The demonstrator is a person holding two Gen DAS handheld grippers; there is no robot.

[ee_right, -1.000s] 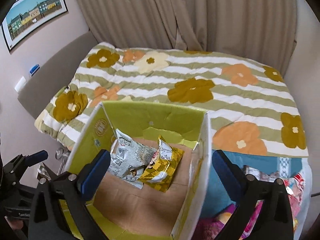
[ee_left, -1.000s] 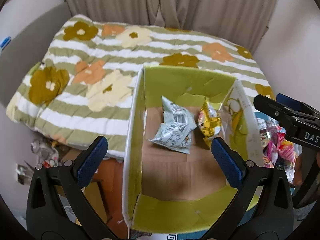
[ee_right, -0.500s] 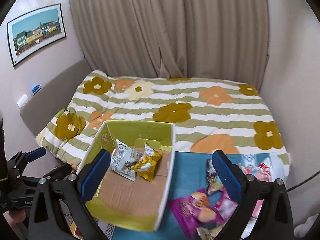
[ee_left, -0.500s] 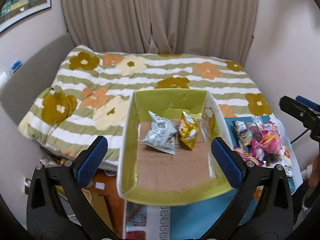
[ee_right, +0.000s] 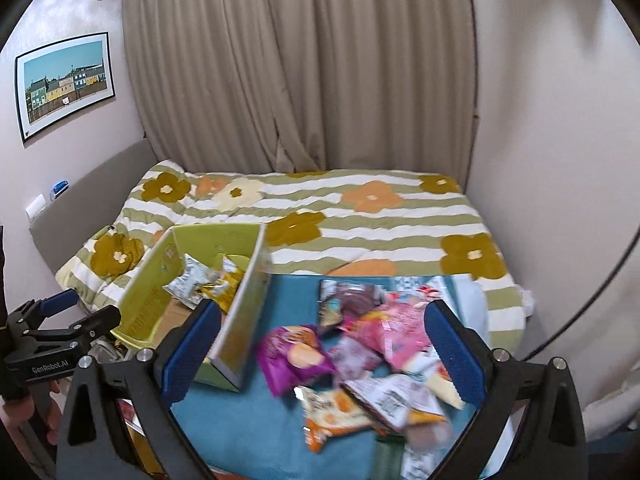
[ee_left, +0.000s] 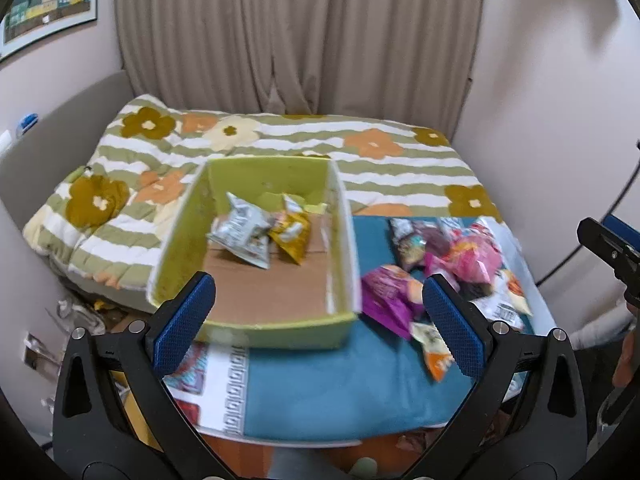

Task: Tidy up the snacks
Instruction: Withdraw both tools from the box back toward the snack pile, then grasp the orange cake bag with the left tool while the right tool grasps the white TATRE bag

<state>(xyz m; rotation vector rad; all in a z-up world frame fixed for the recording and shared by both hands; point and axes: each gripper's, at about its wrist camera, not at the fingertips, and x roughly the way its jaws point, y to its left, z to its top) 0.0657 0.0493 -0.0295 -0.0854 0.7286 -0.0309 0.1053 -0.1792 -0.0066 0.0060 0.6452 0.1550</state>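
A green cardboard box [ee_left: 276, 330] [ee_right: 246, 320] stands on a blue cloth and holds a silver snack bag [ee_left: 242, 236] [ee_right: 186, 282] and a yellow snack bag [ee_left: 292, 232] [ee_right: 222, 284]. To its right lies a pile of loose snacks [ee_left: 444, 268] [ee_right: 372, 348], with a purple bag [ee_left: 386, 294] [ee_right: 292, 354] nearest the box. My left gripper [ee_left: 318, 320] is open above the box's near wall, holding nothing. Over the pile, my right gripper [ee_right: 318, 350] is open and holds nothing as well.
Behind the box lies a bed with a striped flower quilt [ee_left: 280, 152] [ee_right: 360, 216]. Curtains [ee_right: 300, 64] hang at the back and a wall [ee_right: 560, 160] closes the right side. Clutter sits on the floor [ee_left: 80, 316] at the left.
Both grippers have pulled back and up from the box, so the blue cloth and the snack pile have come into view. The right view has swung over the pile. Both stay open.
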